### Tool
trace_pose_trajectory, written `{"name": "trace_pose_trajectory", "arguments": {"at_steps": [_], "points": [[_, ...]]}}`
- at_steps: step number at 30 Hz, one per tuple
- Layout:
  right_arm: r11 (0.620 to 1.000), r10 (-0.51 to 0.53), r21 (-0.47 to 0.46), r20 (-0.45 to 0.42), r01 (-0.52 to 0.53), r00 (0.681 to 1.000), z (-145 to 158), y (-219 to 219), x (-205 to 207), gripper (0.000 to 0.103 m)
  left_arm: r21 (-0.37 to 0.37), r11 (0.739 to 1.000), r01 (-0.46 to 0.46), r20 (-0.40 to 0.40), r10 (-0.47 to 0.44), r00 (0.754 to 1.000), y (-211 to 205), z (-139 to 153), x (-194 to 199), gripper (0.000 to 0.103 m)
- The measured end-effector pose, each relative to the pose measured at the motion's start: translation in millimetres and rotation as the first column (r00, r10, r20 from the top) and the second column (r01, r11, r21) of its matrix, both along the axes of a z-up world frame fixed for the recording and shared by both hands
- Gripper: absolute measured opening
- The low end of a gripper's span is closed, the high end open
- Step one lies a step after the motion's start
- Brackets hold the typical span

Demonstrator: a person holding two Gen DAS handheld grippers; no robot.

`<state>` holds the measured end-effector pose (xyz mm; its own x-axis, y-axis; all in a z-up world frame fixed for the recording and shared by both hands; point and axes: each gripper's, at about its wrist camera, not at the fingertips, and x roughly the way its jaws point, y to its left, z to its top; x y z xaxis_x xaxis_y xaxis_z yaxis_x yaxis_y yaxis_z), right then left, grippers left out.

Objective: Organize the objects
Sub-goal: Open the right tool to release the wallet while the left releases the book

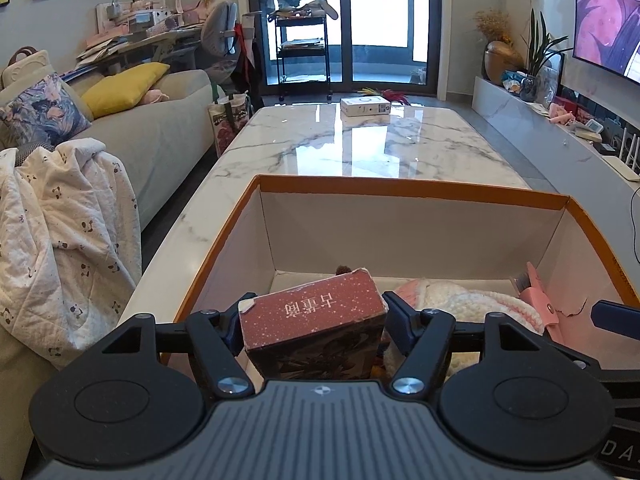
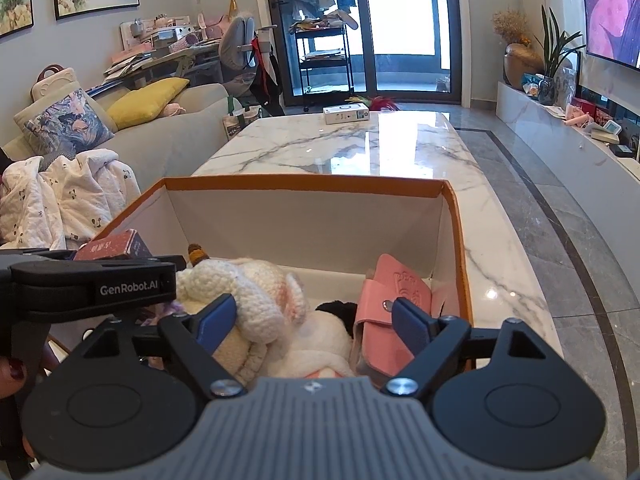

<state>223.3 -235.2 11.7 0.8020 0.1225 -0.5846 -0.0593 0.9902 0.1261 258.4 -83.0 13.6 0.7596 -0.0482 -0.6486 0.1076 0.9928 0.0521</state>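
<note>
- Orange-rimmed cardboard box with white inner walls, standing at the near end of the white marble table; all places below refer to this box.
- Left gripper, at the box's near-left corner: its jaws stand spread to either side of a dark red rectangular carton with white lettering, which sits tilted between them; whether the pads touch it cannot be told.
- Right gripper, over the box's near-right part, spread and holding nothing.
- Cream crocheted plush toy, inside the box, below and between the right gripper's fingers.
- Pink leather pouch with a snap, against the box's right wall, just beside the right-hand finger.
</note>
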Motion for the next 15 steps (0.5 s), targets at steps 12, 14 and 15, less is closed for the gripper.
{"name": "trace_pose_trajectory", "arguments": {"at_steps": [12, 14, 15], "points": [[0.999, -0.016, -0.037, 0.015, 0.016, 1.000, 0.2, 0.7, -1.2, 0.100, -0.002, 1.000, -0.006, 0.008, 0.006, 1.000, 1.0, 2.2, -1.3, 0.079], [0.999, -0.013, -0.038, 0.015, 0.014, 1.000, 0.2, 1.2, -1.5, 0.101, -0.005, 1.000, -0.008, 0.005, 0.008, 1.000, 1.4, 1.9, -1.9, 0.079], [0.999, -0.014, -0.038, 0.013, 0.014, 1.000, 0.1, 1.3, -1.7, 0.102, -0.005, 1.000, -0.009, 0.004, 0.009, 1.000, 1.1, 2.4, -2.3, 0.079]]}}
